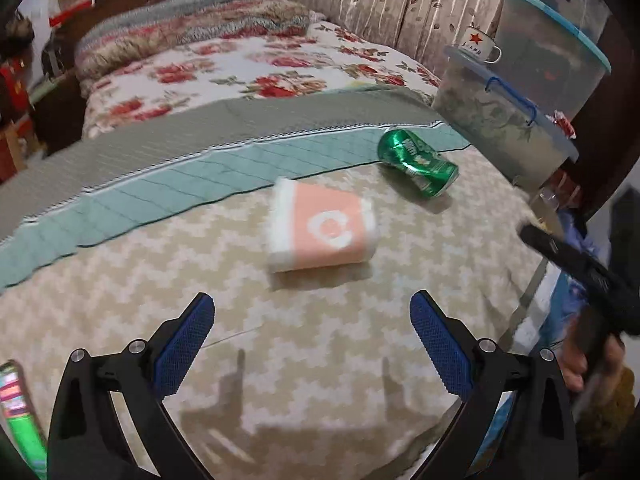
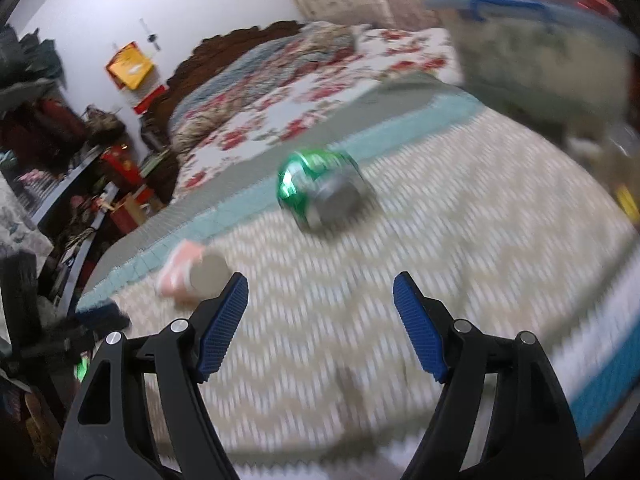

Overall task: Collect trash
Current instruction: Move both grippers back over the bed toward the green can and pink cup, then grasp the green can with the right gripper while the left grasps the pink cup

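Note:
A crushed green can (image 1: 418,164) lies on its side on the beige zigzag bedspread (image 1: 200,264). A pink and white paper cup (image 1: 322,226) lies on its side in front of it. My left gripper (image 1: 310,320) is open and empty, a short way in front of the cup. In the right wrist view my right gripper (image 2: 320,300) is open and empty, with the can (image 2: 324,192) ahead of it and the cup (image 2: 192,276) by its left finger. The right gripper also shows at the right edge of the left wrist view (image 1: 580,272).
Lidded plastic storage tubs (image 1: 508,120) stand at the bed's right edge, an enamel mug (image 1: 478,44) on one. A floral quilt (image 1: 256,68) and folded blankets lie further back. Cluttered shelves (image 2: 76,184) stand left of the bed.

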The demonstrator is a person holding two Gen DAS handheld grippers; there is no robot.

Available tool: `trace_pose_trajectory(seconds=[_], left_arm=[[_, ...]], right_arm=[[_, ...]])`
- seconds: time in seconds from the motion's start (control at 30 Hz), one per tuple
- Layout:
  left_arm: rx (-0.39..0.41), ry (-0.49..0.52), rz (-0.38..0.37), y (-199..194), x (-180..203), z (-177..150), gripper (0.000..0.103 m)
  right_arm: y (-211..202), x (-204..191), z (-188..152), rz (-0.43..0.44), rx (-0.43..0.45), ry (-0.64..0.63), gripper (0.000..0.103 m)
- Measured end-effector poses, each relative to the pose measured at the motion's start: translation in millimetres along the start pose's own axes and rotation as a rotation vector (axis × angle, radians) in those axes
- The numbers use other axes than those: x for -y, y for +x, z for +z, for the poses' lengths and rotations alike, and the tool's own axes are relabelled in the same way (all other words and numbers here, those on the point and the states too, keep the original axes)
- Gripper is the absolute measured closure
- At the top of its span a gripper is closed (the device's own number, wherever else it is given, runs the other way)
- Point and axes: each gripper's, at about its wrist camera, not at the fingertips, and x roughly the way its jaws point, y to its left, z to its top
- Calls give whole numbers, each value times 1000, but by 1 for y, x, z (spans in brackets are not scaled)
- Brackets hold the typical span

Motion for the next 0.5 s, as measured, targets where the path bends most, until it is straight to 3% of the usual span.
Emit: trace_pose_trajectory(seconds=[0.07, 0.13, 0.27, 0.37, 0.5], left_arm=[[-4, -1, 10, 7, 6, 1, 9], [-11, 9, 55, 14, 10, 1, 9], [-10, 32, 167, 20, 6, -2, 9], [-26, 17, 194, 22, -3, -7, 9], [-35, -19, 182, 20, -18, -11, 9]], right_arm=[[21, -6, 26, -15, -8, -38, 32], [42, -18, 48, 49, -50, -45, 49], [72, -71, 51, 121, -82, -225, 63], [105, -106, 36, 80, -109, -366, 63], [137, -123, 26, 65, -174, -431, 63]])
